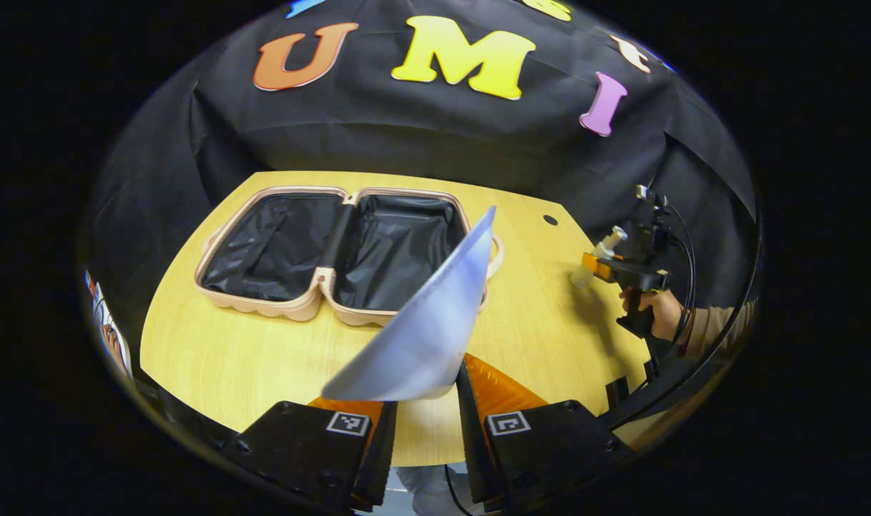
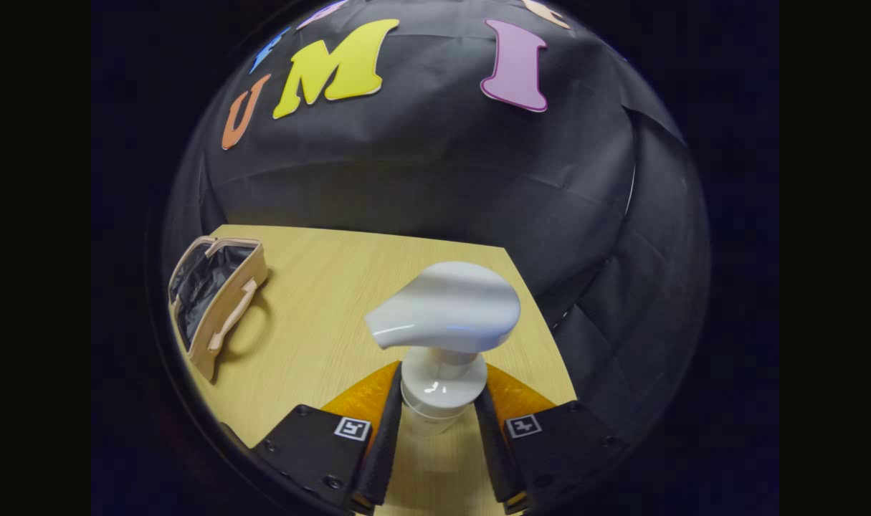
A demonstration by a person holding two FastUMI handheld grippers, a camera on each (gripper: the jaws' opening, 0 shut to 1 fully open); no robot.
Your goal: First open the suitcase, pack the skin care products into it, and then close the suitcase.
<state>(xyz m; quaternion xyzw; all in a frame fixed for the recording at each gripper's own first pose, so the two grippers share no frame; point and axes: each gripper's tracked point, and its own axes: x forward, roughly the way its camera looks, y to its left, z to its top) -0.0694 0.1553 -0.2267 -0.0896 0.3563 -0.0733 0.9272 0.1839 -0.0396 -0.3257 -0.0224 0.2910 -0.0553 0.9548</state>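
The suitcase (image 1: 335, 261) lies fully open on the wooden surface (image 1: 227, 358), toward its far edge and left of the middle, with both black-lined halves facing up and the beige rim all around. In the right gripper view the same suitcase (image 2: 216, 301) sits at the left edge of the surface (image 2: 320, 322), seen side-on with its handle toward the camera.

The left claw (image 1: 424, 401) is closed on a flat silvery-blue sachet (image 1: 424, 322): both fingers (image 1: 378, 437) press on its lower end. The sachet rises from them and leans to the right, its upper tip overlapping the right half of the suitcase from this angle, held above the near part of the surface.

The right claw (image 2: 439, 423) grips a white pump bottle (image 2: 442, 315) by its collar, one finger on each side, with the pump head's nozzle pointing left. It is held above the surface near the right edge. In the left gripper view that claw (image 1: 600, 265) shows by the right edge of the surface, held by a hand (image 1: 657, 312) in a tan sleeve, with the bottle (image 1: 596, 259) tilted in its fingers, well apart from the suitcase.
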